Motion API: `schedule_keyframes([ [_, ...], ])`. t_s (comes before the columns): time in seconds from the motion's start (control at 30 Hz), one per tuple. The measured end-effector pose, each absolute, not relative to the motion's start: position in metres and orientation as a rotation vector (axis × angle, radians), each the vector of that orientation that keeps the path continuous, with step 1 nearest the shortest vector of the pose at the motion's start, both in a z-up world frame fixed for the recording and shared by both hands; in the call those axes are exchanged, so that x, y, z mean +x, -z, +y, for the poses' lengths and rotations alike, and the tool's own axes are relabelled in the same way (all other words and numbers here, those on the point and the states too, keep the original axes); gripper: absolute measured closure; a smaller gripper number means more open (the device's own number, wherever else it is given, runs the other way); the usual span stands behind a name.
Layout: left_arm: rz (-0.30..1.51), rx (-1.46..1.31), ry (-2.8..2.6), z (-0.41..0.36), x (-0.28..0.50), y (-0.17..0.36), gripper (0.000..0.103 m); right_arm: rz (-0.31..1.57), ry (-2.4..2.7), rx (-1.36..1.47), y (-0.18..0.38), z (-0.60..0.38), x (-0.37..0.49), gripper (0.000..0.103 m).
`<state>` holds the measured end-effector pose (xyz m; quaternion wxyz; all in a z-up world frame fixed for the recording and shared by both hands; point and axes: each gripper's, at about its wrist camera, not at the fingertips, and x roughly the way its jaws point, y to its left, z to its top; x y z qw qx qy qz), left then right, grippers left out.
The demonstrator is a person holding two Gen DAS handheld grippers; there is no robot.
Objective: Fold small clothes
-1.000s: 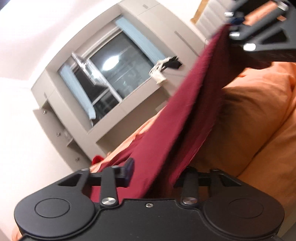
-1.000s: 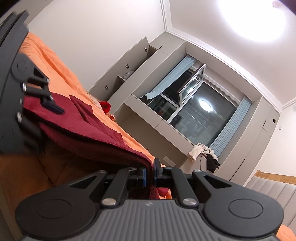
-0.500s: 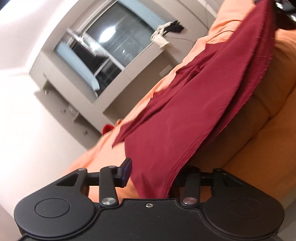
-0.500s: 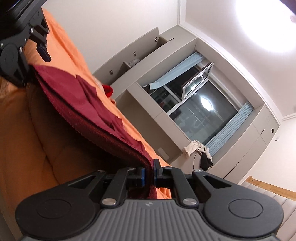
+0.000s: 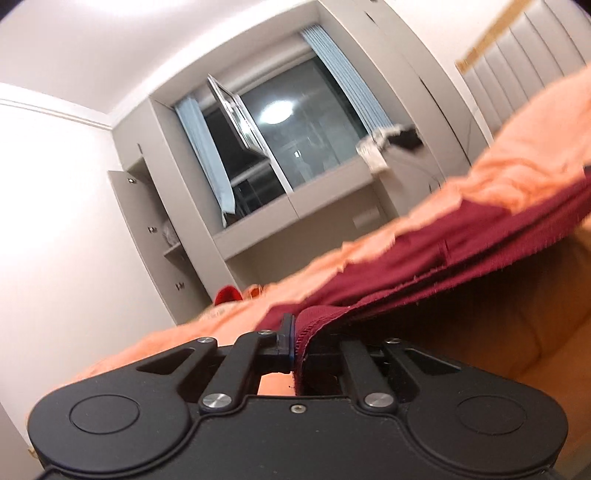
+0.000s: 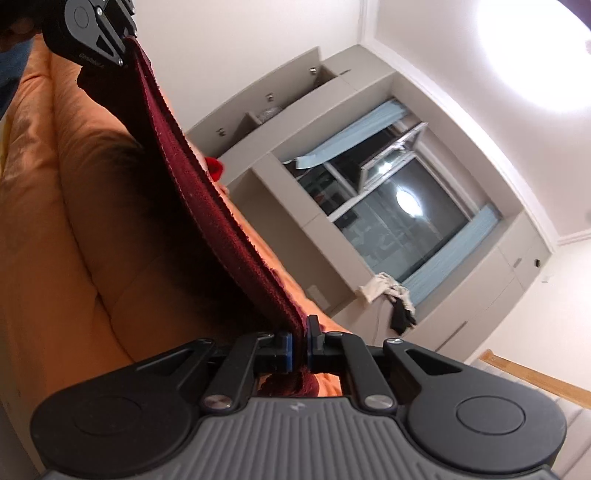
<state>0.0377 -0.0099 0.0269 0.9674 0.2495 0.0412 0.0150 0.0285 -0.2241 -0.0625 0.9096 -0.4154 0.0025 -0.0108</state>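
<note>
A dark red garment point(image 5: 424, 258) is stretched taut between my two grippers, just above the orange bedspread point(image 5: 517, 155). My left gripper point(image 5: 295, 339) is shut on one end of its edge. My right gripper point(image 6: 300, 345) is shut on the other end, and the cloth point(image 6: 207, 199) runs from it as a narrow band up to the left gripper point(image 6: 127, 35) at the top left of the right wrist view. The far part of the garment lies on the bed.
The orange bedspread point(image 6: 74, 221) fills the space below the cloth. A grey wall unit with a window point(image 5: 295, 122) stands beyond the bed. A red item point(image 5: 227, 295) lies at the bed's far end. A padded headboard point(image 5: 524, 66) is at the right.
My left gripper has shut on the garment's edge; it stood open around the cloth before. The two grippers have moved apart and the cloth has gone from slack to taut.
</note>
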Motion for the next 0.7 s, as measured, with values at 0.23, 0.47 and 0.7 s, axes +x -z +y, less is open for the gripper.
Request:
schedule_keyframes([
  [0.23, 0.035, 0.445, 0.045, -0.011, 0.013, -0.071, 0.099, -0.062, 0.058, -0.764, 0.026, -0.233, 0.0, 0.097],
  [0.47, 0.033, 0.47, 0.128, 0.001, -0.022, -0.119, 0.099, -0.146, 0.022, -0.708, -0.012, -0.248, -0.037, 0.097],
  [0.7, 0.025, 0.568, 0.129, 0.0, -0.015, -0.122, 0.098, -0.165, -0.009, -0.691, -0.027, -0.262, -0.008, 0.097],
])
